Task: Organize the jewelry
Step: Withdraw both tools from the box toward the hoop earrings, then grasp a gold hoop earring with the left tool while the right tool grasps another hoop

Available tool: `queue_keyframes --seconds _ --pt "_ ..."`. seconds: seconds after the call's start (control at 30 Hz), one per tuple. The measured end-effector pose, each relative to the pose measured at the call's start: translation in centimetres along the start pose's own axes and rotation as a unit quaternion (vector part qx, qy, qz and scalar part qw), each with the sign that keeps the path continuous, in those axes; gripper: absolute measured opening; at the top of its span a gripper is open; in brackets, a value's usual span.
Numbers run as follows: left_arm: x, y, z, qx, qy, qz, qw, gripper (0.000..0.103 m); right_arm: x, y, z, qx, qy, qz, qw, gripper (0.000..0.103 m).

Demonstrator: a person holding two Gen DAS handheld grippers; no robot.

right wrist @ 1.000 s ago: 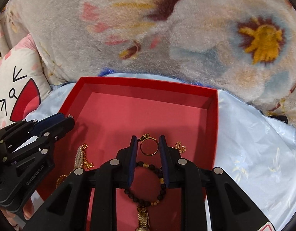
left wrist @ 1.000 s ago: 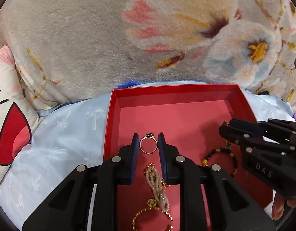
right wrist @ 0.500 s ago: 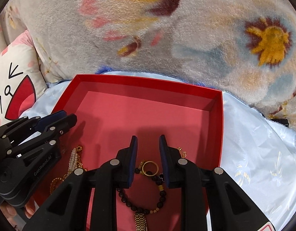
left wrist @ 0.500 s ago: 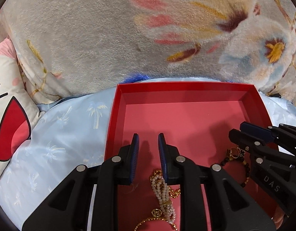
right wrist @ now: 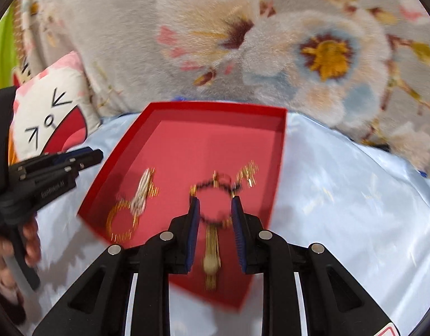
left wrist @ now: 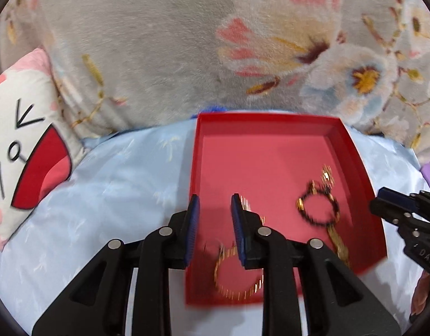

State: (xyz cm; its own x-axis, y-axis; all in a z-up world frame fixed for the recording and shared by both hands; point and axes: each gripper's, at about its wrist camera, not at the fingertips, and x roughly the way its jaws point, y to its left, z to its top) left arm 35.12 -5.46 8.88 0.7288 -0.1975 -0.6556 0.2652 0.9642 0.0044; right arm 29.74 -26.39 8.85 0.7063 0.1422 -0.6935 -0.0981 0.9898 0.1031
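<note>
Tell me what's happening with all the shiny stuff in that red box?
A person is sorting jewelry with a hand-held gripper in each hand. Both are open and hold nothing: the left hand-held gripper and the right hand-held gripper hover over the near end of the red box. Inside lie a dark beaded bracelet, a gold bangle, a pearl strand and a small gold piece. The pictures are blurry.

We see our left gripper [left wrist: 213, 204] as matte black plastic with angular cut-out arms, round silver screws [left wrist: 166, 231] and ribbed blue pads [left wrist: 193, 224]. Our right gripper [right wrist: 213, 205] looks the same, a red-edged sticker [right wrist: 387, 331] at its corner. White lettering marks each body, and bare skin [right wrist: 30, 245] shows.
</note>
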Motion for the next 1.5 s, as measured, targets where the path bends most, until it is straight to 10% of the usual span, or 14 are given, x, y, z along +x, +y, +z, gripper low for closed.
queue_keyframes --seconds 0.7,0.87,1.1,1.5 --pt "-7.4 -7.6 -17.2 0.082 0.076 -0.092 0.9895 0.051 -9.6 1.5 -15.2 -0.006 0.025 0.02 0.999 0.023" --pt "-6.7 -8.7 -17.3 0.094 0.074 -0.087 0.989 0.047 -9.9 1.7 -16.1 -0.002 0.03 0.024 0.999 0.023" --pt "-6.5 -9.4 -17.6 0.107 0.07 -0.079 0.9886 0.018 -9.9 2.1 -16.5 -0.001 0.032 0.03 0.999 0.023" --pt "-7.8 -5.2 -17.6 0.062 0.063 -0.045 0.995 0.017 -10.4 7.5 -19.4 -0.06 0.072 0.105 0.99 0.023"
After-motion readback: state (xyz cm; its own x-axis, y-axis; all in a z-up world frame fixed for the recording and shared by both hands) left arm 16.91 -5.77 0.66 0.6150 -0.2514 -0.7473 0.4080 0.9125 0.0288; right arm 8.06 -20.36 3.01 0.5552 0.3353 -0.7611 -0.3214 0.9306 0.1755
